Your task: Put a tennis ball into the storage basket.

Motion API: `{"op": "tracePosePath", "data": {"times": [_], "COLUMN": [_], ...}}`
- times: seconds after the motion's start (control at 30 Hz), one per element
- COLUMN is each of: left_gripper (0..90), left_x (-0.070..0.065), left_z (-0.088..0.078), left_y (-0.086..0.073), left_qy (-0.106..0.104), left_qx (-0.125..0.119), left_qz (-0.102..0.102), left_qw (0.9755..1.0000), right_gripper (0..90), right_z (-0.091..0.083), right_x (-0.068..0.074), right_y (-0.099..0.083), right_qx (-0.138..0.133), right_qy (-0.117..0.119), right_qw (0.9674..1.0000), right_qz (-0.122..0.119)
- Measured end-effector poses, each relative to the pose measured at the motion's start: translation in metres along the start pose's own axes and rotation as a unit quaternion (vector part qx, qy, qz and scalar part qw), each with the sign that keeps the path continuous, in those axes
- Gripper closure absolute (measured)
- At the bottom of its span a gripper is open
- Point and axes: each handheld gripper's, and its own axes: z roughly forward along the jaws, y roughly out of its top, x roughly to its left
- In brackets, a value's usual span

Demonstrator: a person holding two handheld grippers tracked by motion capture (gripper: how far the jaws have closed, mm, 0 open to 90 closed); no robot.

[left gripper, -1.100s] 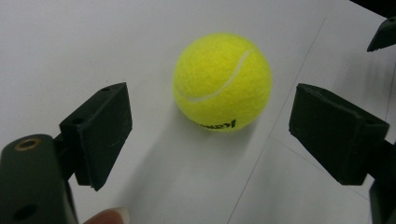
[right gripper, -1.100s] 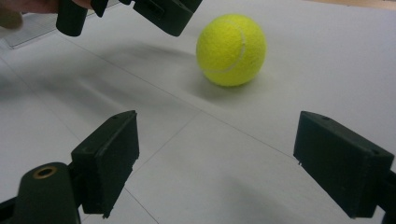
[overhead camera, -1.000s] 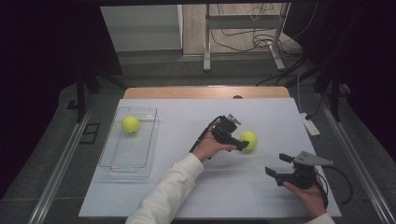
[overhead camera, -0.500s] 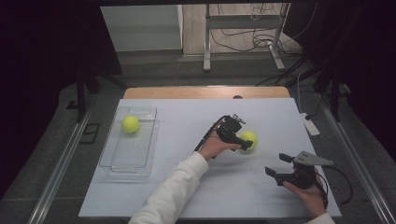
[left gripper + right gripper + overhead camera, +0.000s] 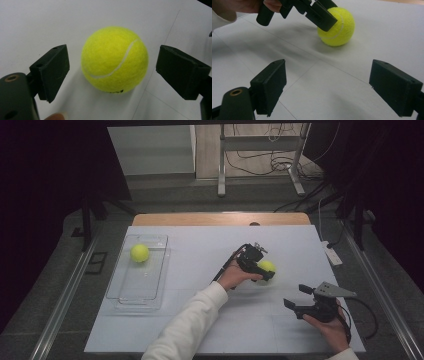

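A yellow tennis ball (image 5: 267,266) (image 5: 114,60) (image 5: 339,27) rests on the white table, right of centre. My left gripper (image 5: 261,265) (image 5: 112,73) is open, and its two jaws stand on either side of this ball with a gap at each side. In the right gripper view the left gripper (image 5: 322,15) comes down over the ball from the upper left. My right gripper (image 5: 298,298) (image 5: 338,87) is open and holds nothing, nearer the front right of the table. A second tennis ball (image 5: 139,253) lies in a clear tray (image 5: 131,292) at the left.
The white table sheet (image 5: 200,320) has a wooden strip along its far edge. A small white device (image 5: 332,254) lies at the right edge. A metal stand and cables sit on the floor beyond the table.
My left gripper has moved a little further right and forward over the ball, so the jaws now straddle it. The right gripper has stayed in place.
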Motion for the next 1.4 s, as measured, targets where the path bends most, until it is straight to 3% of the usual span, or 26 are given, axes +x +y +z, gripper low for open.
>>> {"op": "tracePosePath", "data": {"times": [0.5, 0.63, 0.97, 1.4], "left_gripper": [14.9, 23.0, 26.5, 26.6], "left_x": [0.003, 0.002, 0.0, -0.005], "left_z": [0.016, 0.018, 0.016, 0.004], "left_y": [0.001, 0.001, 0.002, 0.003], "left_qy": [-0.004, -0.011, -0.001, -0.005], "left_qx": [0.016, 0.022, 0.026, 0.01], "left_qz": [-0.012, -0.014, -0.006, 0.005], "left_qw": [0.9998, 0.9996, 0.9996, 0.9999], "right_gripper": [14.6, 14.6, 14.6, 14.6], "right_z": [0.0, 0.0, -0.001, -0.001], "right_x": [0.0, 0.0, 0.0, -0.001], "right_y": [0.0, 0.0, 0.0, -0.001], "right_qx": [0.0, 0.0, 0.0, 0.0], "right_qy": [0.0, 0.0, -0.001, -0.002], "right_qw": [1.0, 1.0, 1.0, 1.0], "right_qz": [-0.001, -0.001, -0.001, -0.001]}}
